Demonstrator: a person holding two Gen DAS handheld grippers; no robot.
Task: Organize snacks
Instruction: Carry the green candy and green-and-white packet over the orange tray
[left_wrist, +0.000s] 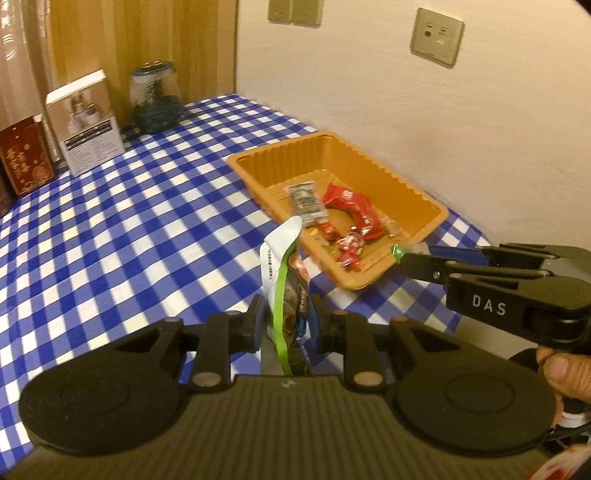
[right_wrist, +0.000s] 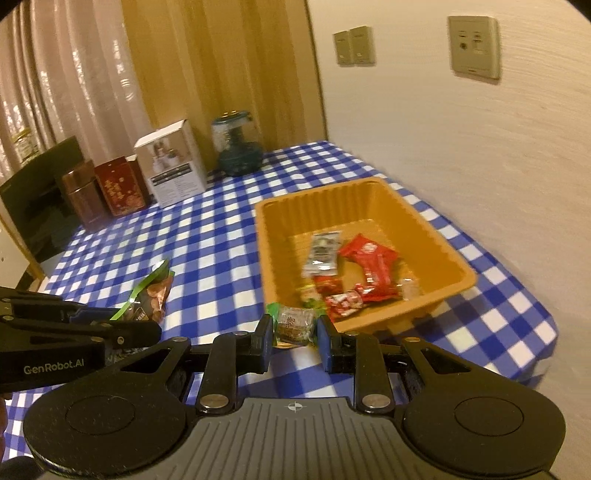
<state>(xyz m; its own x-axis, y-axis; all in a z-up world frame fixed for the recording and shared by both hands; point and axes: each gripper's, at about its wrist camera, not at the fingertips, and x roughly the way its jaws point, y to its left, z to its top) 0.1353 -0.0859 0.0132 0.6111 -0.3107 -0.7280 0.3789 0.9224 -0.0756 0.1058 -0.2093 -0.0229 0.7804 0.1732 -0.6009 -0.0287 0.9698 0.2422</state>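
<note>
Readable: "DAS" on right gripper (left_wrist: 400, 254), "GenRobot.AI" on left gripper (right_wrist: 147, 325).

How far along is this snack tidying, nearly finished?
Looks close. Several packets, a red one among them, already lie in the orange tray. In hand: the left claw grips a green-edged pouch, the right claw a small wrapped snack. Left: dropping both in. No other loose snacks show on the checked cloth.

an orange tray (right_wrist: 454, 266) holds red packets (right_wrist: 373, 266) and a grey sachet (right_wrist: 321, 253); just left of the tray, a green-edged pouch (left_wrist: 284, 295) stands upright; a clear-wrapped brown snack (right_wrist: 293, 325) hangs at the tray's near corner.
</note>
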